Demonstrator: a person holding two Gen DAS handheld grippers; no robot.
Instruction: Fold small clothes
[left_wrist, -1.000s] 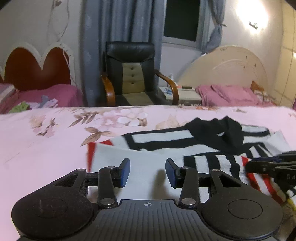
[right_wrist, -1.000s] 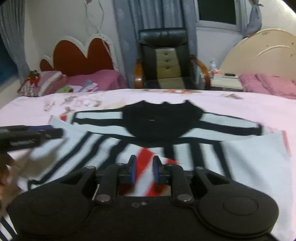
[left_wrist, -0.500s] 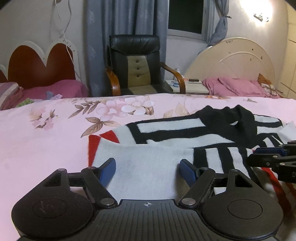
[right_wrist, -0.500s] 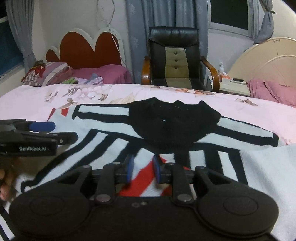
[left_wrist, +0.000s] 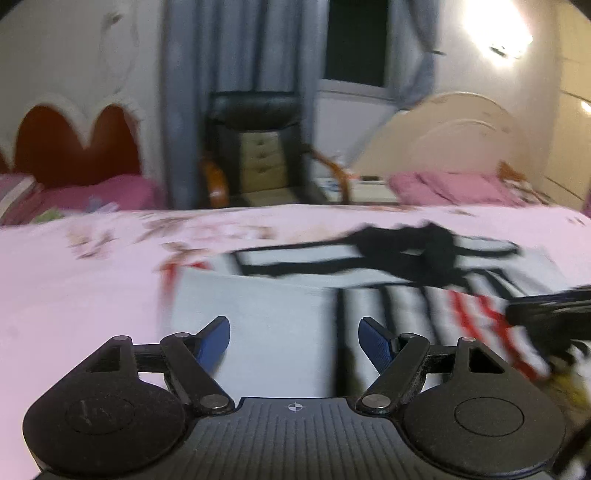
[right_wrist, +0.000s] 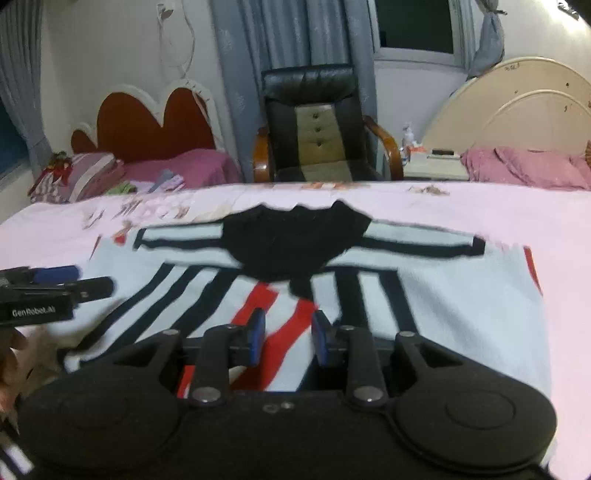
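Note:
A white sweater (right_wrist: 443, 295) with black and red stripes and a black collar (right_wrist: 295, 236) lies spread on the bed, both sleeves folded across its upper part. My right gripper (right_wrist: 288, 328) hovers over the red stripes near the hem. Its jaws are opening, and the cloth lies under them without being pinched. My left gripper (left_wrist: 293, 332) stands wide open above the plain white side panel of the sweater (left_wrist: 266, 306), gripping nothing. Each gripper shows in the other's view: the left gripper (right_wrist: 85, 282) at the left edge, the right gripper (left_wrist: 546, 306) blurred at the right edge.
The pink floral bedsheet (right_wrist: 480, 206) runs around the sweater. Beyond the bed stand a black armchair (right_wrist: 314, 122), a red heart-shaped headboard (right_wrist: 147, 122), a cream headboard (right_wrist: 517, 110) with pink bedding, and a small nightstand (right_wrist: 432, 162). A hand (right_wrist: 9, 354) shows at the left edge.
The left jaws went from a narrow gap to wide open. The right jaws have parted a little. Both grippers shifted over the sweater, and the left view is now motion-blurred.

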